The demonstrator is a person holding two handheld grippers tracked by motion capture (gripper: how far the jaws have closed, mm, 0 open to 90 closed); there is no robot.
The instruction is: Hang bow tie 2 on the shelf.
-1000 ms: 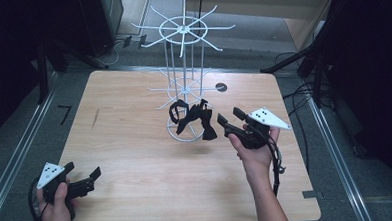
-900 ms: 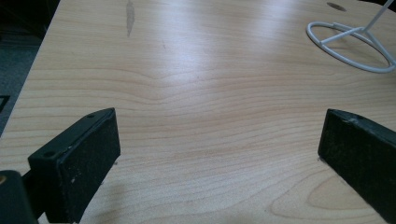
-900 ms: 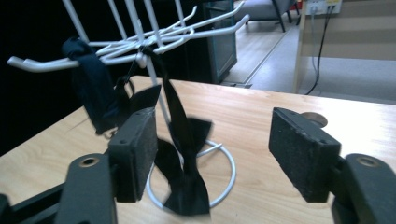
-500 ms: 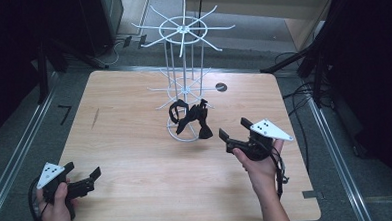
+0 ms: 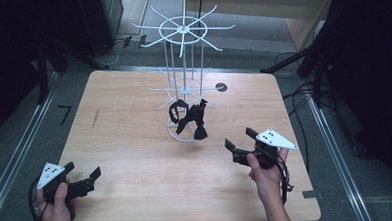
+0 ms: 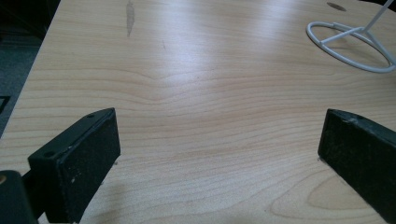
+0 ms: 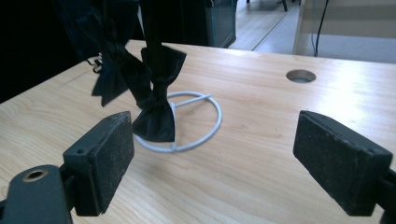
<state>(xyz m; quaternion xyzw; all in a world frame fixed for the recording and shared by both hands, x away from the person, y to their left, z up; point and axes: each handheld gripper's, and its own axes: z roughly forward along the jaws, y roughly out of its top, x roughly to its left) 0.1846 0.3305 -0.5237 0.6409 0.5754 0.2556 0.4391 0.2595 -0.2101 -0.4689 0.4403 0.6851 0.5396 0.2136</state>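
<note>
Bow tie hangs on white rack, no legible writing; right tool released, jaws just widened, nothing between; left tool released.

Landmark: white wire rack, standing at the middle of the wooden table.

- Rack base ring: lies flat on the board; low obstacle right under the rack.
- Black bow ties: hang from the rack's lower arms on its near side, reaching down to the base ring; they block a level approach there.
- Upper spokes: spread wide above; overhead obstruction all round the post.
- Left of the rack: open board as far as the left gripper.
- Near side, right of the rack: open board as far as the right gripper; nothing between its spread jaws.
- Round hole: in the board, behind and right of the rack.
</note>
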